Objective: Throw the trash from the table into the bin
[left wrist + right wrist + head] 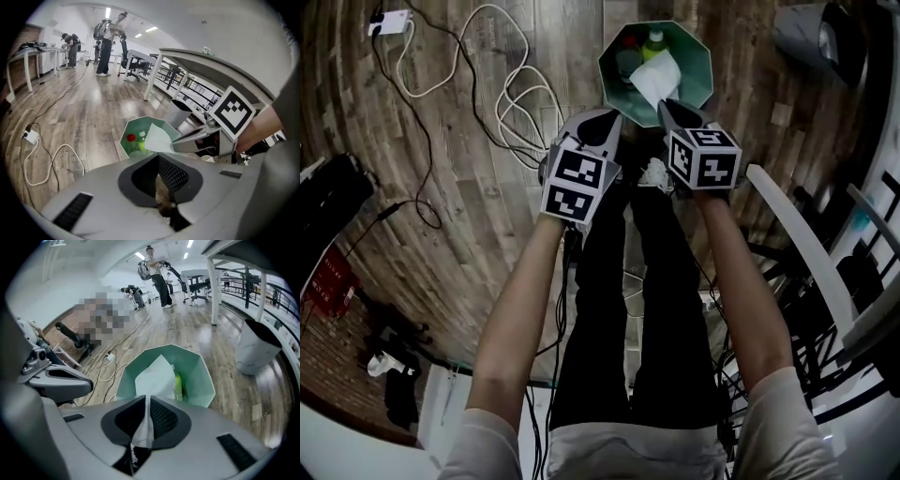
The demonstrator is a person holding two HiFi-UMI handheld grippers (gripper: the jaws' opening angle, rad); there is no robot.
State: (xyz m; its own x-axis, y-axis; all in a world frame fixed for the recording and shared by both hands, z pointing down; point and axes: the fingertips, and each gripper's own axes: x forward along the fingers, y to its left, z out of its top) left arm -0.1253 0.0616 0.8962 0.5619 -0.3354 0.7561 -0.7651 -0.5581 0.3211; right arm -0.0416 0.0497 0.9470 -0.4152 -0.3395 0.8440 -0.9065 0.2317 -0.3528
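Left gripper [165, 187] jaws nearly together, pinching a brown scrap [164, 199], seen only in its own view. Right gripper [143, 420] jaws narrowly pinch white paper [154, 378] over the green bin [202, 376]; bottles [132, 142] inside.

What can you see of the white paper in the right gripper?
The paper is a thin, white, creased sheet, pinched at its lower end between the right gripper's jaws. Its wider free end fans out over the open green bin, which holds a green bottle.
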